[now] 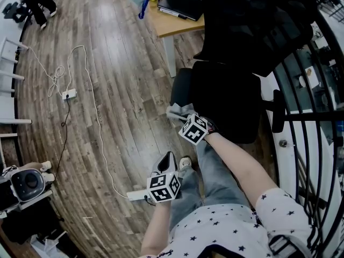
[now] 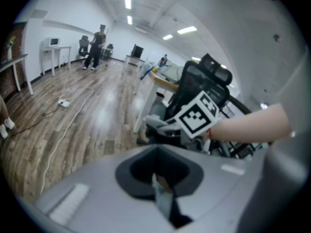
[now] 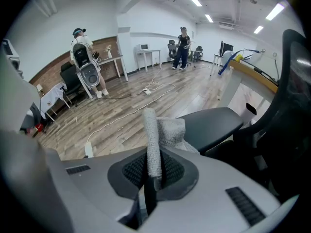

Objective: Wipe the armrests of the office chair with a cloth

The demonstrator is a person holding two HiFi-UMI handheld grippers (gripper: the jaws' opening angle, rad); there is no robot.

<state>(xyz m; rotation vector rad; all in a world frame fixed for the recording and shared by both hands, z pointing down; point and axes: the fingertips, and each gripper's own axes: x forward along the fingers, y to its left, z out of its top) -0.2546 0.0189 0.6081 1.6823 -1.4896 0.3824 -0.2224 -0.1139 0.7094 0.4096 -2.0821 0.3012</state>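
Though partly tucked under its marker cube in the head view, clenched firmly all the same: right claw point(image 1: 184, 118), jaws shut on a grey cloth point(image 1: 176, 112). Seen plainly in the right gripper view, with a fold of that cloth standing up between the jaws and the rest bunched just in front of the pad. Reached out on a bare forearm to the near end of one armrest point(image 1: 181, 87), the one at the left of the head view, belonging to a black office chair point(image 1: 226, 104). Second armrest point(image 1: 277, 110) on the far side of the seat, well apart from both claws.

Lower and closer to the body, above a shoe and a jeans leg: left claw point(image 1: 167, 159), carrying nothing, jaws apparently pressed together in the dim left gripper view. Well short of the chair, pointing towards it.

Beyond the backrest, a wooden worktop point(image 1: 177, 24) on white legs, with a flat black case point(image 1: 180, 4) lying on it. Wood-plank floor point(image 1: 118, 74) to the left, crossed by a white cable point(image 1: 97, 122) running to a power strip point(image 1: 69, 94).
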